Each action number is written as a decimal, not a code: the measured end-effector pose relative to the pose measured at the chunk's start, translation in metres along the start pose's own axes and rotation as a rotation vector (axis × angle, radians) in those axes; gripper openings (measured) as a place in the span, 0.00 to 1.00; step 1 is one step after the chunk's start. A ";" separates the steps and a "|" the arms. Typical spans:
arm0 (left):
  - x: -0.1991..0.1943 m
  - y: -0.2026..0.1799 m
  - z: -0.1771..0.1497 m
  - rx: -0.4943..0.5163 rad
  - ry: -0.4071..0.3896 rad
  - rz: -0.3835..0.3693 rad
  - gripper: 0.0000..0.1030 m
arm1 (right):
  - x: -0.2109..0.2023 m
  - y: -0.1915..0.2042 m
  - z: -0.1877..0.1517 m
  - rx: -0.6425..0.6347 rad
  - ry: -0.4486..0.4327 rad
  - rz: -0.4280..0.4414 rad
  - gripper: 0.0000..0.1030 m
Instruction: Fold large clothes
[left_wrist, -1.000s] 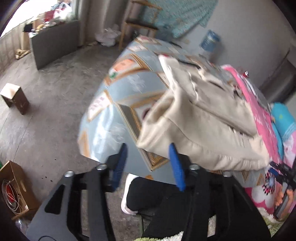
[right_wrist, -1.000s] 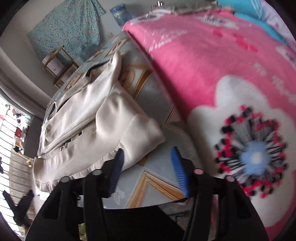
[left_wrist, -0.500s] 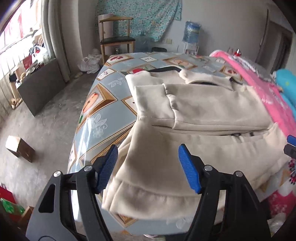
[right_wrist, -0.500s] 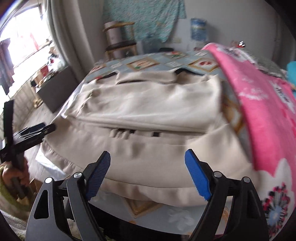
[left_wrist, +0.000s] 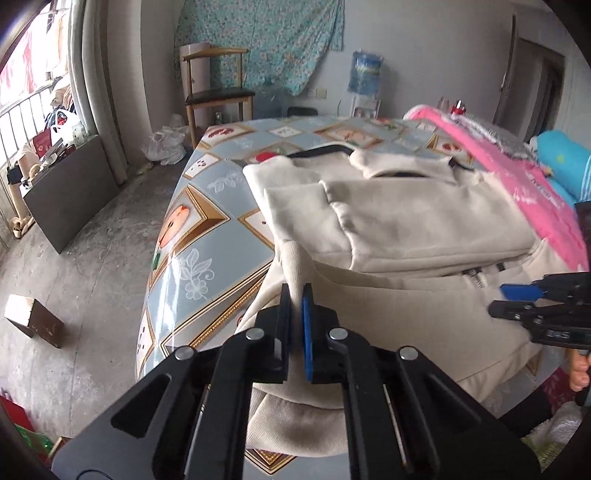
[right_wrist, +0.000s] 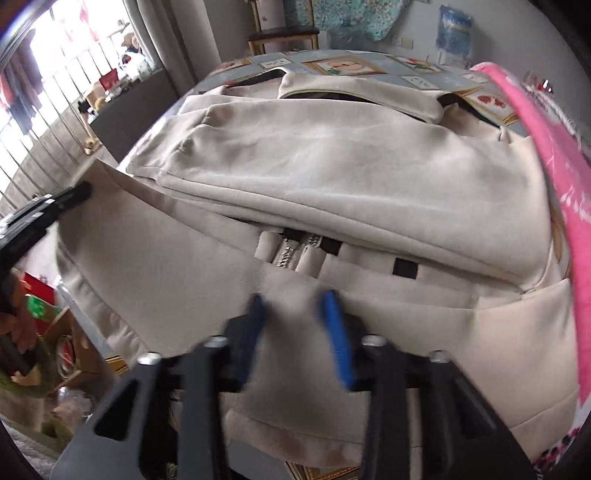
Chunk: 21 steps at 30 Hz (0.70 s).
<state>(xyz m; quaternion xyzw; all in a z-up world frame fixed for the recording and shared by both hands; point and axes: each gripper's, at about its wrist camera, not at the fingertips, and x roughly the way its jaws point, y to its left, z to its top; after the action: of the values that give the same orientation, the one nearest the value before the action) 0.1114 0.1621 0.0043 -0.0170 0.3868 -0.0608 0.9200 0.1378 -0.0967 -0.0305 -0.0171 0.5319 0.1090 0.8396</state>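
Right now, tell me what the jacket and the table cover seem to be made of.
Jacket: soft matte cream fleece or sweatshirt knit, judging by its fuzzy nap and ribbed hem; a metal zip shows. Table cover: probably glossy plastic or oilcloth, since the printed pattern reflects window light.

- On the black body of the right gripper you see a short line of pale letters. It seems to begin with "D4S", but the rest is too blurred to read.
- On the pink blanket you find white writing. The letters are smeared, and no word can be made out.
- On the water bottle by the wall there is a blue label with print. It is too small for you to read.
- Nothing else in the two views carries text that can be read.
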 end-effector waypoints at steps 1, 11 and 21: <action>-0.003 0.003 -0.001 -0.015 -0.007 -0.018 0.05 | -0.001 0.001 0.000 0.000 -0.003 0.003 0.16; -0.003 0.021 0.003 -0.101 0.007 -0.106 0.06 | -0.046 0.013 0.021 -0.033 -0.185 -0.090 0.05; 0.029 0.014 -0.001 -0.073 0.103 -0.094 0.23 | -0.001 0.006 0.016 -0.017 -0.116 -0.112 0.04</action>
<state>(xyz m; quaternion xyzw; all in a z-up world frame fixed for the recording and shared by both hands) 0.1324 0.1725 -0.0179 -0.0654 0.4345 -0.0904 0.8937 0.1504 -0.0887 -0.0218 -0.0476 0.4795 0.0671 0.8737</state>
